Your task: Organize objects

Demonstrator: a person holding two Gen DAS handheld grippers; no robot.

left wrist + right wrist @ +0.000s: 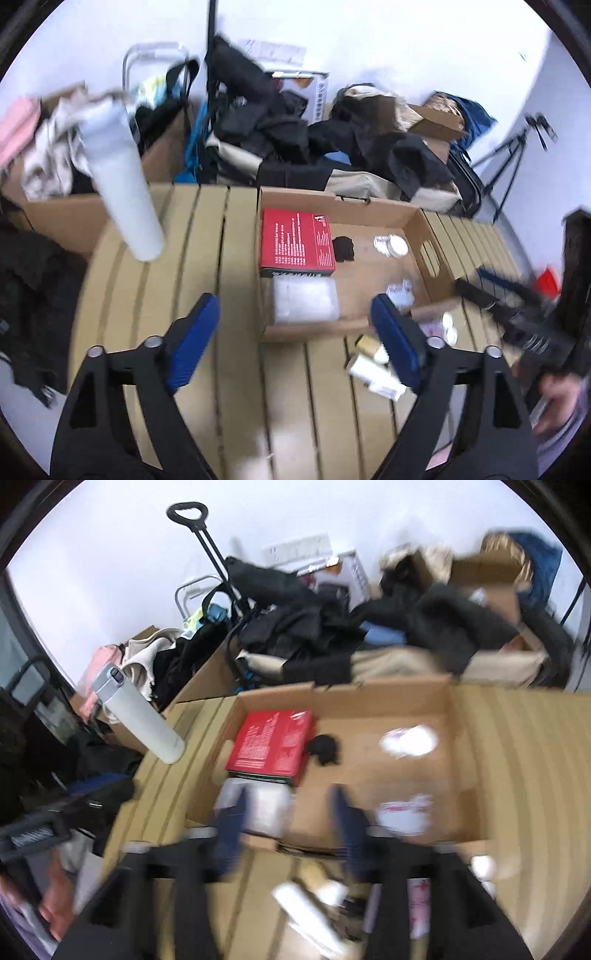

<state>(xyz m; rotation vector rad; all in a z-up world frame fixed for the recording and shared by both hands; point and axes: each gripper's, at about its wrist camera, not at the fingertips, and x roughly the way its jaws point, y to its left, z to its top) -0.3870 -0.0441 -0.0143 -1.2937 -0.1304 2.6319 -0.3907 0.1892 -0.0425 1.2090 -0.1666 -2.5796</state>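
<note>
An open cardboard box (332,199) lies on the slatted tan table (184,258). It holds a red box (297,238), a clear plastic packet (304,301), a small black item (343,248) and white round lids (391,245). My left gripper (299,332) hangs open over the box's front edge, with nothing between its blue pads (199,332). A gold-capped bottle (369,345) and a white tube (373,373) lie by its right finger. In the blurred right wrist view, my right gripper (290,830) is open above the box (369,690) near the red box (273,742). It grips nothing.
A tall white flask (122,192) stands at the table's left edge. Piles of dark clothes (280,129) and more cardboard boxes (62,218) crowd the space behind the table. A tripod (517,155) stands at the far right. A person's hand (557,398) holds the other gripper.
</note>
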